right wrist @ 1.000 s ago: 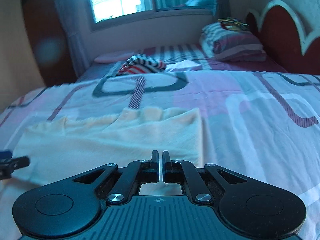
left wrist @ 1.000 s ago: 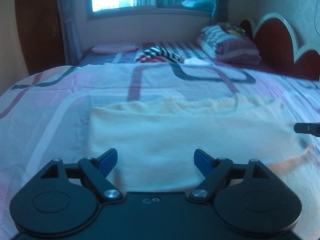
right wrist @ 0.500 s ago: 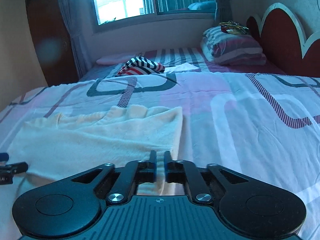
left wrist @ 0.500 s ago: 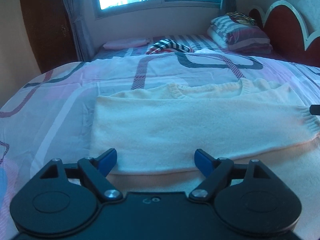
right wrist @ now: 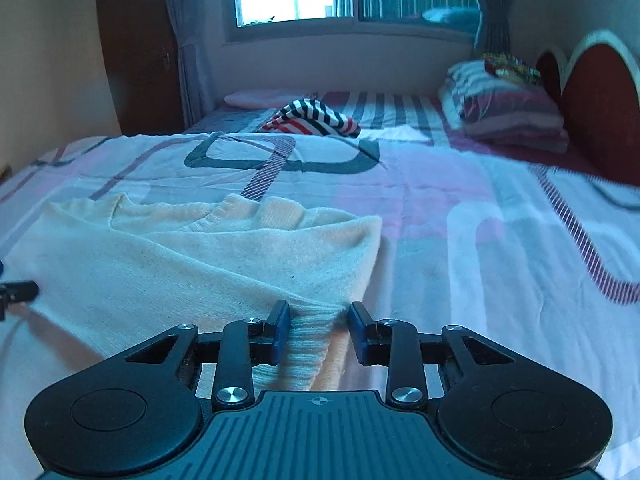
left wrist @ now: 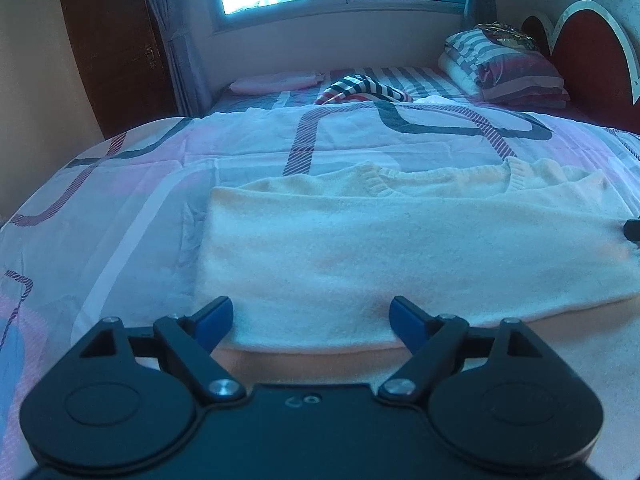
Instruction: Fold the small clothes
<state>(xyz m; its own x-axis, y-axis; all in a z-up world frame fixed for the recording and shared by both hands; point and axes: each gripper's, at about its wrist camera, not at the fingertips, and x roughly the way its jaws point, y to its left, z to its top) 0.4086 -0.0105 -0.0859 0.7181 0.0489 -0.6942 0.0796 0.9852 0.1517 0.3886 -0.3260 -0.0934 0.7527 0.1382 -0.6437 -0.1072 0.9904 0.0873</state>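
A cream knitted sweater (left wrist: pixel 400 256) lies flat on the patterned bed sheet (left wrist: pixel 120 208), its ribbed neckline toward the window and 1 sleeve folded across the body. Your left hand-held gripper (left wrist: pixel 311 318) hangs over the near fold with its jaws wide and nothing between them; its blue pads (left wrist: pixel 406 316) stand clear of the knit. Your right hand-held gripper (right wrist: pixel 318 330) sits at the sleeve's ribbed cuff (right wrist: pixel 308 340); its jaws have just been opening, and the cuff now lies loose between them, a gap showing beside the right pad, so it appears released rather than held. The left view catches only the tip of this gripper at its right edge.

The step in hand appears to be setting the folded sleeve down. To do it well, draw your right hand-held gripper straight back from the cuff so no rib snags on a pad and drags the fold askew. Check that the sleeve edge runs parallel to the sweater's hem before the next fold. For that fold, take both layers at the near edge with each hand-held gripper, well apart, so the knit lifts evenly. A striped garment (right wrist: pixel 312 118) and stacked pillows (right wrist: pixel 508 108) lie well beyond, near the headboard (right wrist: pixel 596 92), and need no attention.
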